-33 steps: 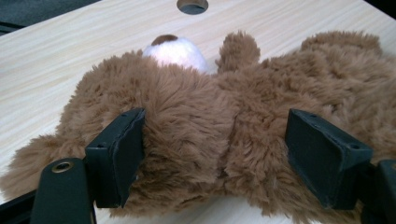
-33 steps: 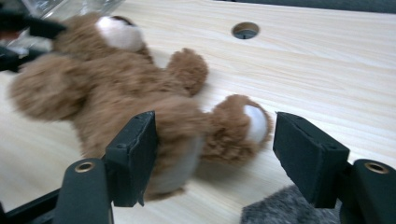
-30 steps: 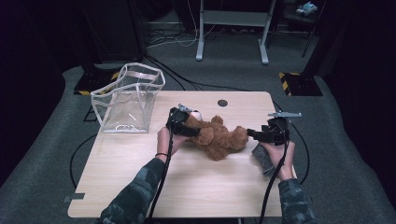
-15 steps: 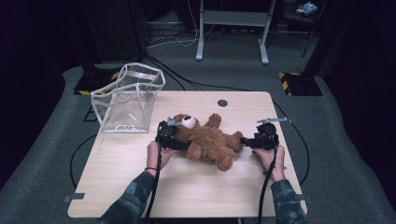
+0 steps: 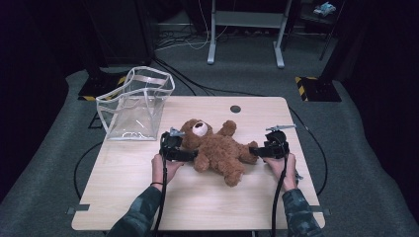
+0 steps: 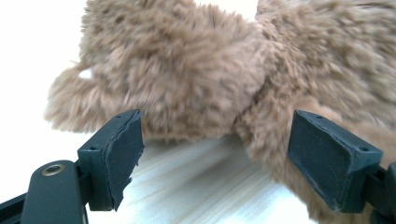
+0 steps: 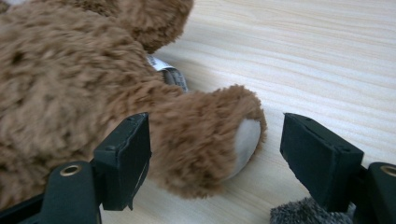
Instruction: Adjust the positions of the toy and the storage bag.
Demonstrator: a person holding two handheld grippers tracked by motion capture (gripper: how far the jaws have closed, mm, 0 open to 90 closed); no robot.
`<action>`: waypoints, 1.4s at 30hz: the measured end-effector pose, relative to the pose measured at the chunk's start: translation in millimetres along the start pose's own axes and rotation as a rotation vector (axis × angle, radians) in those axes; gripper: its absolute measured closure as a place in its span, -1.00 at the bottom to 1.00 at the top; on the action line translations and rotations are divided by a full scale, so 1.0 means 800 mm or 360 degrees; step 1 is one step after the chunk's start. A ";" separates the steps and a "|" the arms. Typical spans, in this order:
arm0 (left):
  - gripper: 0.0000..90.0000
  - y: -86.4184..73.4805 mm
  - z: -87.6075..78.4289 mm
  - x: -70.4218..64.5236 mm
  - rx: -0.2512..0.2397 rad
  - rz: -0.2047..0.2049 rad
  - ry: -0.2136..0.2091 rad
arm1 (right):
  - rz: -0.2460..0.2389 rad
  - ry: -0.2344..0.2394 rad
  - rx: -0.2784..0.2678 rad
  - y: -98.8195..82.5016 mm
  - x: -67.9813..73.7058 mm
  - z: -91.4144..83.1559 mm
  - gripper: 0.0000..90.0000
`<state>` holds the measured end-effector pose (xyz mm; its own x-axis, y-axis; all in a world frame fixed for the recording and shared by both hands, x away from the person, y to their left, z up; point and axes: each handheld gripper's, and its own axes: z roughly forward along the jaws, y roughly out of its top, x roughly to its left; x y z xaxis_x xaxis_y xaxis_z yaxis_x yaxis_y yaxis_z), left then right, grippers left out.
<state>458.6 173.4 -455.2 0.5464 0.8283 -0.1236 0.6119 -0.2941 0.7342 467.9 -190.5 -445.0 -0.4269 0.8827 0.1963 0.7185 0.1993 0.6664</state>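
Hidden: the teddy bear's far arm is cut off behind the left gripper; the sewn tag is tucked under fur.
Writing: none can be read on the tag.
Axis: the bear lies face up on the table, head toward the clear bag, legs toward the right gripper.
Left gripper: jaws have just been opening; an arm is straddled, not pressed.
Right gripper: jaws have just been opening around a foot, pads apart from it.

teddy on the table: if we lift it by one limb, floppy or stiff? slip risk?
Probably floppy: the teddy lies sprawled flat, limbs splayed. Likely light for its size, plush throughout. Slip seems low, since thick fur should compress between pads; the open right gripper straddles a foot, so the body would likely dangle.
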 end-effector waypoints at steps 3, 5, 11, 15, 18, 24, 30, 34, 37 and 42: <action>-0.63 0.005 -0.011 -0.005 -0.0030 0.0013 -0.0004 | 0.0007 0.0003 0.0001 -0.002 -0.003 -0.001 -0.49; -0.64 0.010 -0.017 -0.011 -0.0040 0.0022 -0.0020 | -0.0001 -0.0008 0.0005 -0.002 -0.003 0.000 -0.51; -0.67 0.026 -0.034 -0.033 -0.0077 0.0090 -0.0070 | -0.0001 -0.0037 0.0045 -0.003 -0.007 0.001 -0.59; -0.69 0.037 -0.041 -0.050 -0.0090 0.0143 -0.0109 | 0.0003 -0.0071 0.0074 -0.002 -0.014 0.005 -0.62; -0.70 0.044 -0.039 -0.065 -0.0088 0.0191 -0.0134 | 0.0015 -0.0063 0.0085 0.001 -0.017 0.009 -0.63; -0.66 0.047 -0.018 -0.080 -0.0024 0.0244 -0.0134 | 0.0015 -0.0055 0.0151 0.008 -0.016 0.023 -0.64; -0.27 0.037 0.001 -0.078 0.0010 0.0226 -0.0123 | 0.0006 -0.0058 0.0249 0.016 -0.015 0.044 -0.48; 0.30 0.028 0.001 -0.072 0.0014 0.0251 -0.0096 | 0.0039 -0.0047 0.0295 0.013 -0.015 0.055 0.03; 0.50 0.027 -0.001 -0.065 -0.0001 0.0259 -0.0092 | 0.0024 -0.0046 0.0293 0.013 -0.012 0.057 0.34; 0.65 0.029 -0.006 -0.059 -0.0031 0.0270 -0.0073 | 0.0017 -0.0024 0.0281 0.014 -0.010 0.054 0.67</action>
<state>444.5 129.6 -429.1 0.6669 0.7447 -0.0268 0.4977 -0.4184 0.7597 503.5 -177.1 -470.5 -0.4115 0.8912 0.1907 0.8088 0.2606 0.5273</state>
